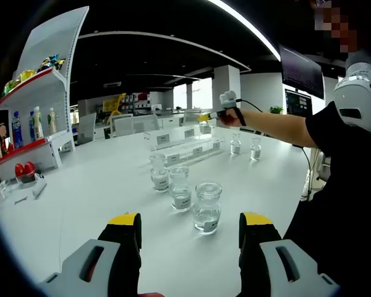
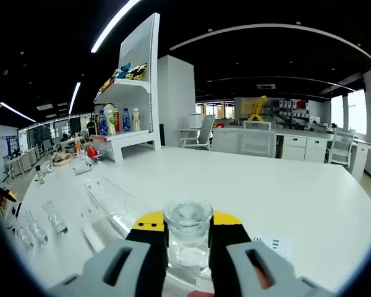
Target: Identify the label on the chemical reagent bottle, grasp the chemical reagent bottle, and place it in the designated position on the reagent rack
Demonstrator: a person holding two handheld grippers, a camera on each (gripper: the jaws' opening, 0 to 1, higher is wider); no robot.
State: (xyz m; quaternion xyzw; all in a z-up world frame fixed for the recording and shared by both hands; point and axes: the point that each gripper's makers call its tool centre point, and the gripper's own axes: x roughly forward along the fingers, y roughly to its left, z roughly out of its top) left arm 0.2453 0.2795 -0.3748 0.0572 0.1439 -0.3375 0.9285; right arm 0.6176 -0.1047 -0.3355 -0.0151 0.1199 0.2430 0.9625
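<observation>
While the right gripper is clamped on a glass bottle by its body, the step in hand seems to be the placing on the clear rack, which lies just beside it at 9 o'clock in the right gripper view. To do it well, I think the bottle must stay upright and come down straight into its labelled place, slowly, because glass is slippery. The left gripper has its jaws apart and holds nothing; three more bottles stand on the white table at 12 o'clock ahead of it. Other small bottles near the rack could be knocked. Far at 10 o'clock stands a shelf with drinks
</observation>
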